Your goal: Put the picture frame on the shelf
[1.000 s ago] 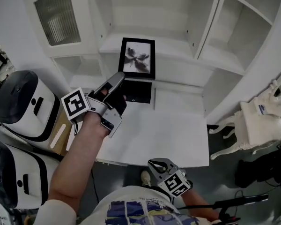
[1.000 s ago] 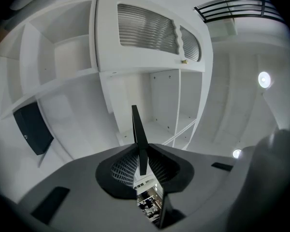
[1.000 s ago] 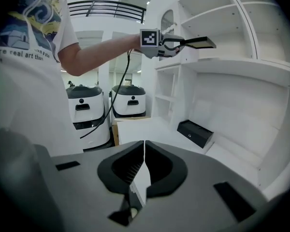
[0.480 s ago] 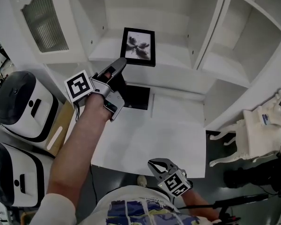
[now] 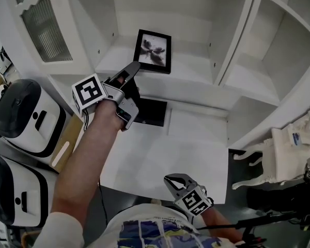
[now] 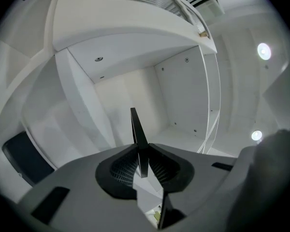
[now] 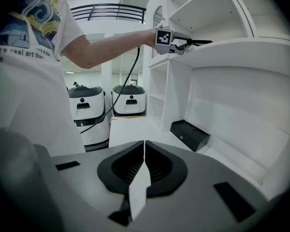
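Noted frame (image 5: 154, 51) upright near shelf (image 5: 191, 81) back edge, left of middle (apparently set down). Found left gripper (image 5: 133, 67) clamped on its left edge with jaws just eased wider, presumably steadying before letting go. Found right gripper (image 5: 172, 181) closed, empty, parked low as unneeded

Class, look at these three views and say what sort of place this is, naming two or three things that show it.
Probably a lab or test hall staged as a home: a white shelf unit with a picture frame, and white robot-like machines parked beside it.
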The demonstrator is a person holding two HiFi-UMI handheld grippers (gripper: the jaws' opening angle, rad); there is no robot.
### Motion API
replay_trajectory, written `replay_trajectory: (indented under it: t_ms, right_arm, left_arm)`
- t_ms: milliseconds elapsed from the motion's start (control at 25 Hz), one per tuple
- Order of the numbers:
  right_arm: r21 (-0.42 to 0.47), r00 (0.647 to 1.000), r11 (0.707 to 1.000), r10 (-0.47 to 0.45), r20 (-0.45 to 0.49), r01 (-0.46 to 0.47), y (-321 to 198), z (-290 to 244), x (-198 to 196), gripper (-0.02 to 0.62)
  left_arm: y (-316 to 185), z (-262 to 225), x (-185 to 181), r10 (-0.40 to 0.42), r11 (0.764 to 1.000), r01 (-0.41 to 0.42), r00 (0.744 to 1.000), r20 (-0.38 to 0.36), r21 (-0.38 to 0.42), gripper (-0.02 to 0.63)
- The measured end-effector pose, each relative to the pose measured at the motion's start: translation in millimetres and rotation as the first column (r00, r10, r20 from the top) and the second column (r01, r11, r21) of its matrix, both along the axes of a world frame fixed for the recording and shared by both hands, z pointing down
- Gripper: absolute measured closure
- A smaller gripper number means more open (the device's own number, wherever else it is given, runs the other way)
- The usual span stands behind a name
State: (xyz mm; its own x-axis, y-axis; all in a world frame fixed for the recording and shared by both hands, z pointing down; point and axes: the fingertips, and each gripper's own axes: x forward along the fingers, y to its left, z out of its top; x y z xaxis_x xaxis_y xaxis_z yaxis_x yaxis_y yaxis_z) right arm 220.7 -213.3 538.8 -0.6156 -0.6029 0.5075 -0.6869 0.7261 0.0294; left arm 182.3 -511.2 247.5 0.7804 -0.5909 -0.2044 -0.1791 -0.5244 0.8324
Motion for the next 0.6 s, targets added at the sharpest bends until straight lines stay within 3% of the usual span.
replay_trajectory:
  t_ms: [240,600]
  right_arm:
    - [-0.008,1.000,1.000,-0.005,0.008,0.005,-7,3,4,0.568]
    - [-0.012,1.000,1.000,-0.005,0.019,0.006,-14,4,7,0.568]
  left_arm:
    - [-7,-5,6,-0.005,0.999,0.003,0.999,0.049,0.037,0.520]
    - [-7,-9,8,-0.049,0.990,0.015,0.969,0.243,0.142,0.503]
